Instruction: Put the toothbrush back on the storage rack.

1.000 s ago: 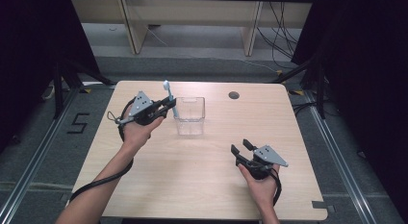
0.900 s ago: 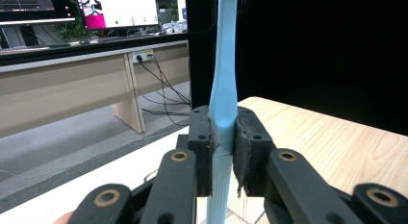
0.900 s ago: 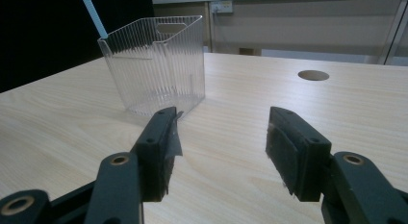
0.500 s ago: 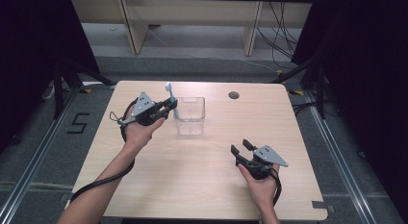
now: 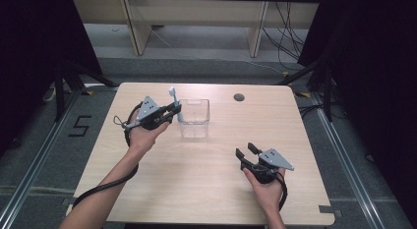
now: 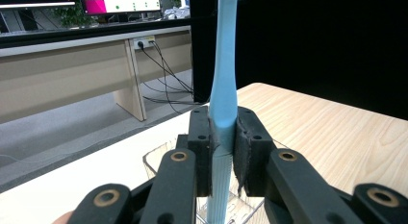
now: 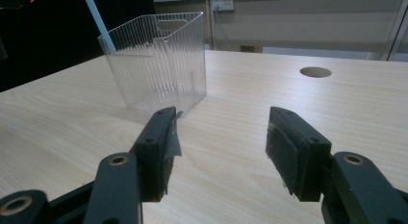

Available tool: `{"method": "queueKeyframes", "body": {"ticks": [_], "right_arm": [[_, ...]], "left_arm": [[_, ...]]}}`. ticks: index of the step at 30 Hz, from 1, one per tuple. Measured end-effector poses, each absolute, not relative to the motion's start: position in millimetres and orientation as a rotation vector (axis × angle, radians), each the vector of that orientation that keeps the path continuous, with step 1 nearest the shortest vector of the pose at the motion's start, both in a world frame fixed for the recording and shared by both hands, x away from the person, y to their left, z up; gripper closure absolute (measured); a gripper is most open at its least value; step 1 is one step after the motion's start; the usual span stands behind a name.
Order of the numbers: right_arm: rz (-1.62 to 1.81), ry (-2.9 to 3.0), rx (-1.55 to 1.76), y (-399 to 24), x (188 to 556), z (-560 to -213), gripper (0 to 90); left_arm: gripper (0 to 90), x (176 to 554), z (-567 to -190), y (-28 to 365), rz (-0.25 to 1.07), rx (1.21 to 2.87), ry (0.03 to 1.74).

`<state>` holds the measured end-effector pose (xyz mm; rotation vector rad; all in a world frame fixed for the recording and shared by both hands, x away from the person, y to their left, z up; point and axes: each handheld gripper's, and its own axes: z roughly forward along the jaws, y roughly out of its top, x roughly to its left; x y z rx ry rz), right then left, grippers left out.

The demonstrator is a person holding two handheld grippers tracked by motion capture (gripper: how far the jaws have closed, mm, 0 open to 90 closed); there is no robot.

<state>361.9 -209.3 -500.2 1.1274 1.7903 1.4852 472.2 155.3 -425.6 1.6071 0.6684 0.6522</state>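
On the left, my left gripper (image 5: 173, 111) is clamped on a light blue toothbrush (image 5: 174, 102), pads pressed to either side of its handle. The left gripper view shows the brush (image 6: 222, 89) standing upright between the jaws, its ribbed lower part running down below the pads. From above, the brush sits at the left wall of the clear bin (image 5: 194, 119), head up; I cannot tell whether its lower end is inside the bin or just outside that wall. The bin stands upright on the table (image 5: 206, 194), left of centre and toward the far side.

Further right, a round hole (image 5: 239, 97) marks the far part of the tabletop.

On the near right, my right gripper (image 5: 247, 151) rests low over the table, jaws spread wide with nothing between them. It points toward the bin (image 7: 159, 60), well apart from it, and the brush shaft (image 7: 98, 19) shows at the bin's left corner.
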Motion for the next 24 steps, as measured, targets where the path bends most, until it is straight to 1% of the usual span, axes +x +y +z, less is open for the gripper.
{"method": "queueKeyframes", "body": {"ticks": [24], "right_arm": [[1.495, 1.798, 1.161, -208, 362, -503, 44.7]], "left_arm": [[77.9, 474, -440, 152, 0.648, 1.657, 0.686]]}}
